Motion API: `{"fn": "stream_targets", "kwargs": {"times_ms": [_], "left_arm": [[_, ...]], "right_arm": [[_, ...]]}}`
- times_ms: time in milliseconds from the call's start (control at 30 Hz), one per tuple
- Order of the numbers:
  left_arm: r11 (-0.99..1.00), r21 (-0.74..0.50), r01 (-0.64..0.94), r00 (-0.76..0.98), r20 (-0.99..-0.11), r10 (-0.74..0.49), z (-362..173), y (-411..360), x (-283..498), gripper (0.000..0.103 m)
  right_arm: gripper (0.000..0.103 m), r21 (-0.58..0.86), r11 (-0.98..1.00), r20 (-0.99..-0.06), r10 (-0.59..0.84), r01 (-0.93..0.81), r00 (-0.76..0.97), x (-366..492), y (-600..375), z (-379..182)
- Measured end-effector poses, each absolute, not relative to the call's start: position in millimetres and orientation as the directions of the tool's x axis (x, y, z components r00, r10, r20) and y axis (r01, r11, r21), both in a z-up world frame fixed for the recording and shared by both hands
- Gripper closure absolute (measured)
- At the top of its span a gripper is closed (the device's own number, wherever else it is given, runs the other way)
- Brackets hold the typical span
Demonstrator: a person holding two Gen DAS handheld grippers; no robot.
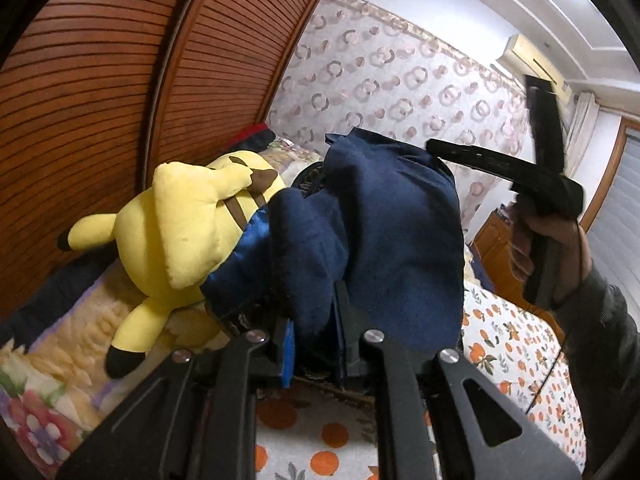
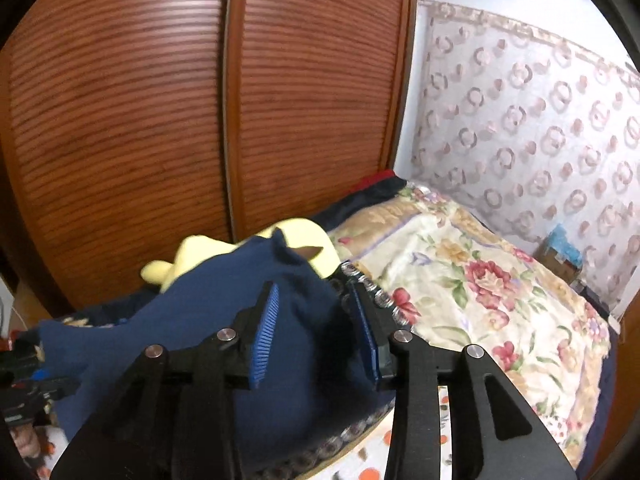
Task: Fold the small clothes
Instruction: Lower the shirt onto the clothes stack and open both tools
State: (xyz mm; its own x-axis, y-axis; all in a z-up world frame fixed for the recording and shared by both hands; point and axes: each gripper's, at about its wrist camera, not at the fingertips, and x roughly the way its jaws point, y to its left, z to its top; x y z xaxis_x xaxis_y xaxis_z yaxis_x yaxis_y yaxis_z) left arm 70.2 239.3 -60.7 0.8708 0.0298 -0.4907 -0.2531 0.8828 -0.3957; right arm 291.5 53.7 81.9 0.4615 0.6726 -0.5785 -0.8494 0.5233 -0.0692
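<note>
A small navy blue garment (image 1: 380, 240) with a shiny blue lining hangs bunched above the bed. My left gripper (image 1: 314, 336) is shut on its lower edge, cloth pinched between the blue pads. My right gripper (image 2: 316, 332) has its jaws apart around a fold of the same garment (image 2: 224, 320); the cloth lies between the pads, and whether they pinch it I cannot tell. In the left wrist view the right gripper (image 1: 500, 168) shows at the upper right, held in a hand, at the garment's top corner.
A yellow plush toy (image 1: 180, 232) lies on the bed just left of the garment, against brown slatted wardrobe doors (image 2: 160, 120). A floral blanket (image 2: 480, 280) covers the bed's far part, an orange-print sheet (image 1: 512, 344) the near part. A patterned curtain (image 1: 400, 92) hangs behind.
</note>
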Motion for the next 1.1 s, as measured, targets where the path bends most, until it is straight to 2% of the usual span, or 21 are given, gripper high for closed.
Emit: {"fn": "stream_targets", "kwargs": {"times_ms": [100,200,367,533,800,1100], "left_arm": [[0.895,-0.362,-0.261,0.865,-0.499,0.05,-53.5,235.0,68.7,0.087],[0.912,-0.312,-0.265,0.863,-0.499,0.08,-46.6,231.7,66.1,0.083],[0.94,-0.244,-0.24,0.864,-0.495,0.092,-32.7,224.4,60.5,0.082],[0.955,-0.169,-0.243,0.865,-0.483,0.134,-16.7,214.0,54.4,0.082],[0.974,-0.088,-0.211,0.866,-0.479,0.144,1.2,193.0,49.5,0.082],[0.992,-0.057,-0.11,0.878,-0.474,0.07,12.1,148.5,47.2,0.082]], "right_arm": [[0.058,-0.03,0.525,-0.554,0.7,-0.851,0.451,280.5,42.9,79.6],[0.057,-0.012,0.499,-0.584,0.7,-0.866,0.411,274.0,45.5,66.9],[0.055,-0.013,0.523,-0.622,0.663,-0.852,0.416,284.1,49.3,38.3],[0.054,-0.009,0.538,-0.611,0.664,-0.843,0.431,286.5,44.3,23.0],[0.053,0.018,0.573,-0.583,0.671,-0.819,0.457,261.6,12.4,47.5],[0.053,0.028,0.626,-0.539,0.666,-0.779,0.516,204.3,-65.3,70.2]]}}
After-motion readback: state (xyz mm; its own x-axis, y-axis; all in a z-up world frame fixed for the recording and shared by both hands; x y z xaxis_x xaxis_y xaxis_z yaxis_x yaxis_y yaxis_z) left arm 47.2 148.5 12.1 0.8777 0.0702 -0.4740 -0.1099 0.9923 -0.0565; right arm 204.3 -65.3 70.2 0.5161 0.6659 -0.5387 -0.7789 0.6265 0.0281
